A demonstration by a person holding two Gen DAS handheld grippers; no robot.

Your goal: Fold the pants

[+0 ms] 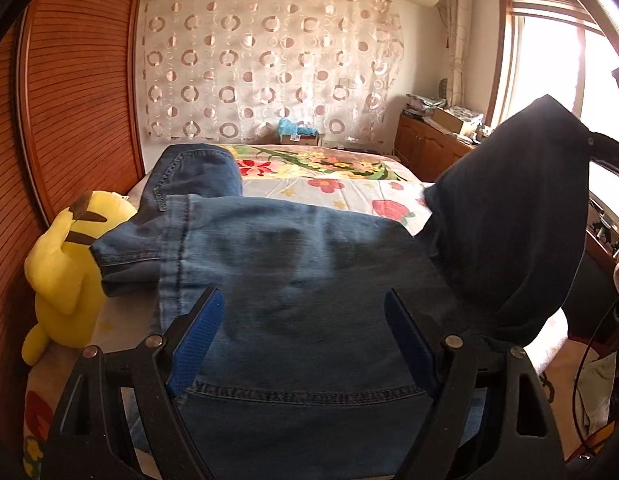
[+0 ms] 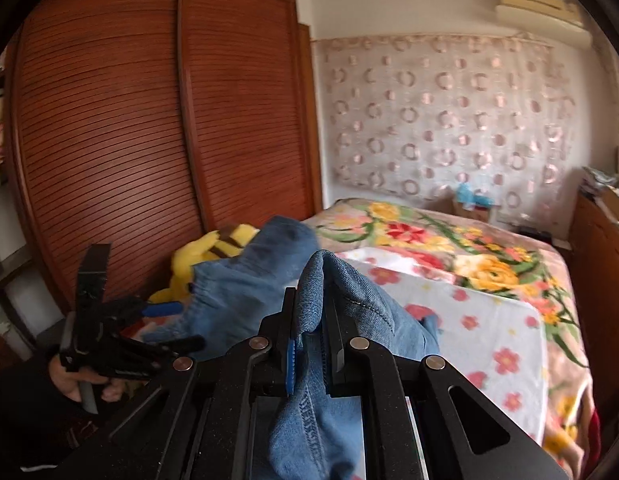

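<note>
Blue denim pants lie across the near end of the bed, folded over, with a leg end reaching toward the far left. My left gripper is open, its blue-padded fingers spread just above the denim near a stitched hem. My right gripper is shut on a fold of the pants and holds it lifted off the bed; in the left wrist view that lifted part hangs dark at the right. The left gripper also shows in the right wrist view, held by a hand.
The bed has a floral sheet and blanket. A yellow plush toy sits at its left edge against a wooden wardrobe. A wooden cabinet with clutter stands at the right by the window. A small box rests beyond the bed.
</note>
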